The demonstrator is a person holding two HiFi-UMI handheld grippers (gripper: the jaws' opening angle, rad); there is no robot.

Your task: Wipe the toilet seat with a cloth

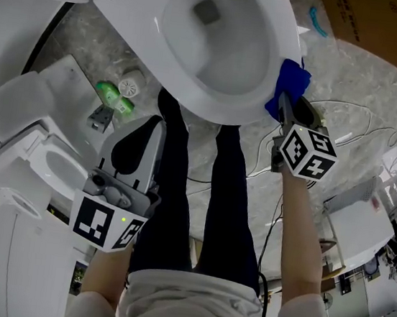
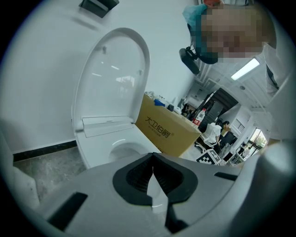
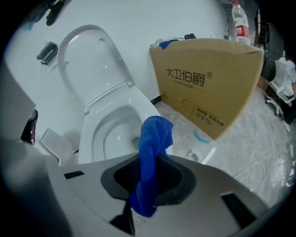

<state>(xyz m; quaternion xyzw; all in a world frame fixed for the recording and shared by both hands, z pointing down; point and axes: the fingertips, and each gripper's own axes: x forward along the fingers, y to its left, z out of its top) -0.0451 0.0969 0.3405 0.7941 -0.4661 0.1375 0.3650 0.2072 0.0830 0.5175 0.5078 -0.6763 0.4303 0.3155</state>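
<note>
Cloth (image 3: pixel 152 159) clamped in right gripper (image 1: pixel 286 109), touching toilet seat (image 1: pixel 265 69)

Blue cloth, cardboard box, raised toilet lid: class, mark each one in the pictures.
Blue cloth (image 3: pixel 155 139): right gripper view, on its bunched upper fold.
Cardboard box (image 3: pixel 217 102): right gripper view, on its printed front face.
Raised toilet lid (image 2: pixel 113 78): left gripper view, on its inner face.

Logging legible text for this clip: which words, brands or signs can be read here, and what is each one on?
"大卫伯爵 ®": large print on the side of the cardboard box in the right gripper view; the same characters show in the left gripper view.
Smaller lines and emblem beneath it: too small to read.
Label on the bottle behind the box: blurred, unreadable.
Blue cloth: no print.
</note>
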